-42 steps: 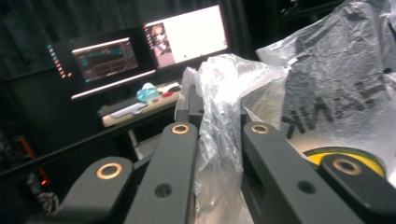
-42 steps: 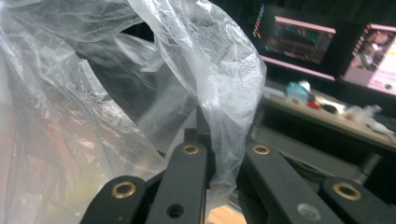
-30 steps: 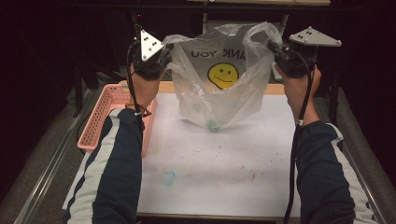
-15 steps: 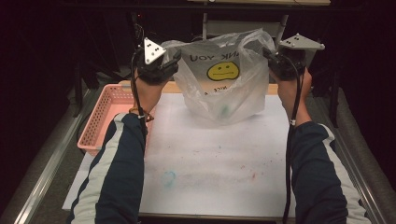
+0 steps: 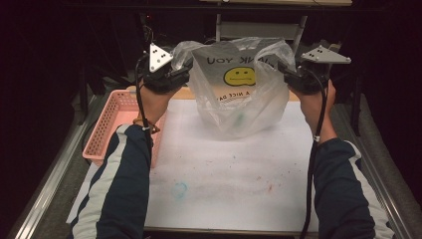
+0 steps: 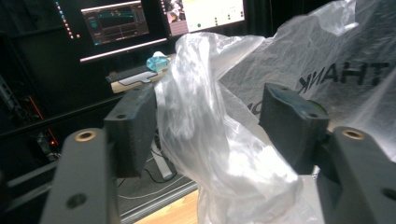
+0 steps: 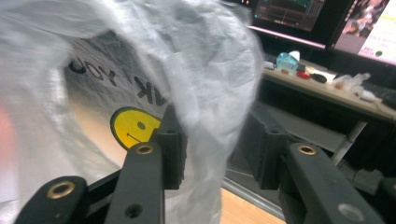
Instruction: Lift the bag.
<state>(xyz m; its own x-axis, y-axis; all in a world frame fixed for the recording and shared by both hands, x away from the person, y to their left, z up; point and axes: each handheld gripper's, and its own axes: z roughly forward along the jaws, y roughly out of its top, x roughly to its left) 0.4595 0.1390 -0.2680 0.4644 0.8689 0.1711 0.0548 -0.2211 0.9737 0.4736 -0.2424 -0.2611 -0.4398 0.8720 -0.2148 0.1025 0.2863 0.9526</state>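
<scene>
A clear plastic bag (image 5: 239, 99) printed with a yellow smiley and "THANK YOU" rests on the white mat (image 5: 229, 179) at the back middle, with a faint teal thing (image 5: 240, 119) inside. My left gripper (image 5: 186, 67) is at the bag's left handle. In the left gripper view its jaws (image 6: 210, 121) have just been opening, and the twisted handle (image 6: 196, 93) hangs loose between the pads. My right gripper (image 5: 286, 69) is at the right handle. Its jaws (image 7: 217, 144) have also just been opening, with the plastic (image 7: 205, 79) draped between them unpinched.
A pink mesh basket (image 5: 107, 129) stands at the mat's left edge. Metal rails (image 5: 54, 184) run along both sides of the table. Behind the bag are dark desks with lit monitors (image 6: 116, 23) and a white post (image 5: 218, 27).
Both grippers have come down and the bag has sunk until its bottom sits on the mat. Both pairs of jaws have opened and let go of the handles.
</scene>
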